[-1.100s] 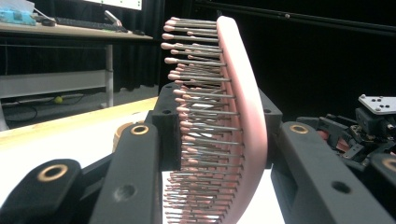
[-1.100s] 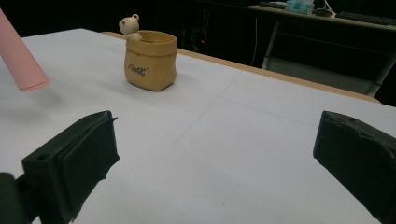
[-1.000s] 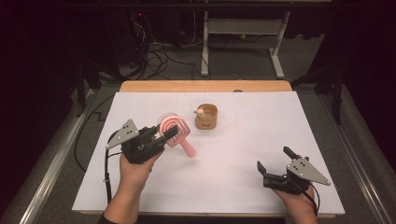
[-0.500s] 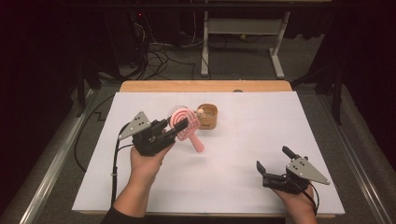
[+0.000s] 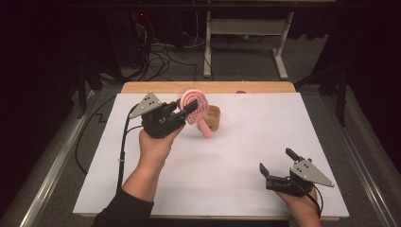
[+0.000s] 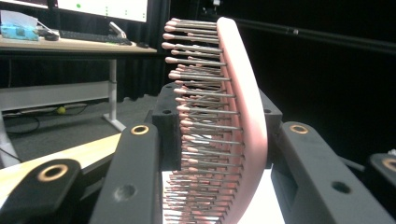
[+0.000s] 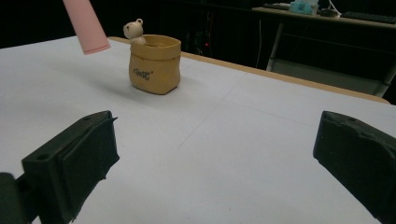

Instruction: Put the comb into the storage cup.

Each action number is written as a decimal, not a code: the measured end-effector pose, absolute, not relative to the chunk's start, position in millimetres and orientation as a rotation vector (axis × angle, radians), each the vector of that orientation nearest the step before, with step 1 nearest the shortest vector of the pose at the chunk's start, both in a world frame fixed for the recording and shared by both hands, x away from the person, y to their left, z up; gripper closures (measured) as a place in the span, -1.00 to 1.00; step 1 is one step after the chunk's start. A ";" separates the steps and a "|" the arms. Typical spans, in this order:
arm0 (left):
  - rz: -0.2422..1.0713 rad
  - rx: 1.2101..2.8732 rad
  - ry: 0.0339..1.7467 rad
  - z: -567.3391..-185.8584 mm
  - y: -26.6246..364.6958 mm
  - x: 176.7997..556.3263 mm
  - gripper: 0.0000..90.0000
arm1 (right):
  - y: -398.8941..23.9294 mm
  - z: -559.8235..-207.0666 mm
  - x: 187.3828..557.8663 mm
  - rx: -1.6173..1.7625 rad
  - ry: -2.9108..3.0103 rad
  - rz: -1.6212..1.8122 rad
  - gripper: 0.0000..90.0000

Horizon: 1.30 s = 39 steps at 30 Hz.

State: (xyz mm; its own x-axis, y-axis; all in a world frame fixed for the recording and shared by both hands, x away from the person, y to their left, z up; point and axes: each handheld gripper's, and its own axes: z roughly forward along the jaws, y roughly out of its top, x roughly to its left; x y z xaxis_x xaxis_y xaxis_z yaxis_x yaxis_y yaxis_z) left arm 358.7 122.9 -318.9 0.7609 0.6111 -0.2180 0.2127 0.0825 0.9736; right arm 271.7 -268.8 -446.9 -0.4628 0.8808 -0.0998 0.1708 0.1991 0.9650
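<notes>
A pink hairbrush (image 5: 195,105) is gripped by its head in the left gripper (image 5: 187,110) and held above the table (image 5: 265,142), beside a tan pot (image 5: 213,117). The right gripper (image 5: 276,166) is spread wide, holding nothing.

The hairbrush (image 5: 196,105) is pink with pink-tipped grey bristles. The little pot (image 5: 212,117) is tan. The tabletop (image 5: 246,156) is white.

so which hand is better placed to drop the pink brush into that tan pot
Left. The left tongs are shut on the pink hairbrush, lifted right beside the tan pot. The right tongs sit open near the table's front edge, far from the pot.
</notes>
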 end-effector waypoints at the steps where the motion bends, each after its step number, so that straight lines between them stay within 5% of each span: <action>1: 0.335 1.489 0.702 -316.7 122.1 361.0 0.41 | -268.6 -446.6 271.5 0.984 1.787 1.308 -0.99; 39: 0.396 1.439 0.816 -304.1 98.9 436.2 0.41 | -269.4 -442.8 269.3 0.974 1.775 1.356 -0.99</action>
State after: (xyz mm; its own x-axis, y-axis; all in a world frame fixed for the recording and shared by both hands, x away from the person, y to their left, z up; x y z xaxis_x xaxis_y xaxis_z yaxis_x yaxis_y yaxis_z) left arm 436.2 98.9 -304.1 0.6791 0.6891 -0.2531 0.2277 0.1300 0.9650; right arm 269.3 -269.4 -442.8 -0.4808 0.8732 -0.0798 0.1525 0.1729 0.9731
